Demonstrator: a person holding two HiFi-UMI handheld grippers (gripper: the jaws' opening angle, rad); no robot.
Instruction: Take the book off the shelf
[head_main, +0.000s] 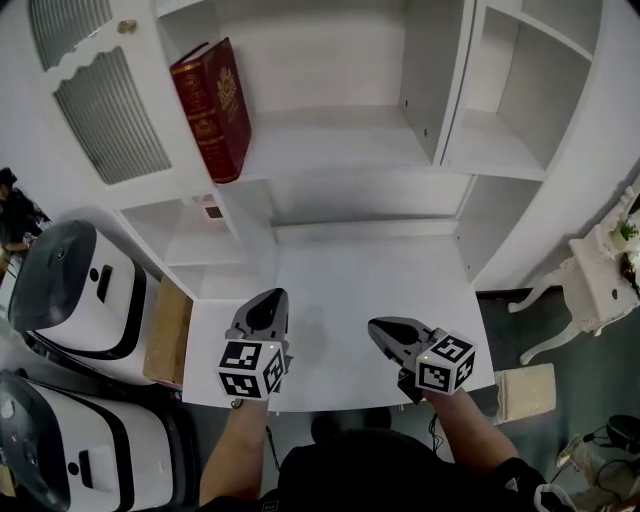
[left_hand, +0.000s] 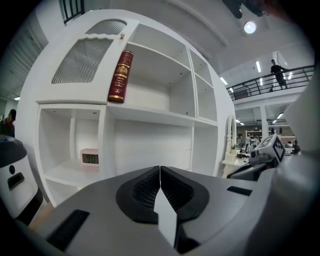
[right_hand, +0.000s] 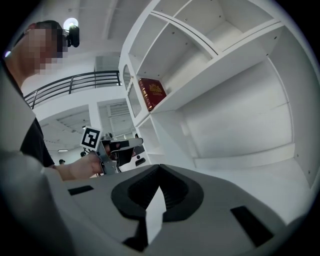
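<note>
The left gripper (head_main: 271, 297) is hovering over the white desk top (head_main: 340, 270). Its jaws are pressing together tip to tip, with nothing between them. The right gripper (head_main: 374, 325) is hanging near it on its right, at much the same height. Its jaws are likewise meeting at the tips and gripping nothing. Both are pointing toward the white shelf unit (head_main: 440, 90) ahead of them and are staying clear of it.

The book (head_main: 212, 105), dark red with gold lettering on its spine, is standing on end on a shelf board. It is resting against the left wall of its compartment, above and ahead of the left gripper and a little to its left. From the right gripper it is sitting further off, up and to the left. Neither gripper is touching it.

A small clock (left_hand: 90, 158) is sitting in a lower compartment, ahead of the left gripper and to its left, below the book. A cabinet door (head_main: 100, 90) with a ribbed panel is standing open just left of the book. Two white machines (head_main: 70, 280) are standing well off to the left of the left gripper. A small white side table (head_main: 590, 290) is standing well off to the right of the right gripper.
</note>
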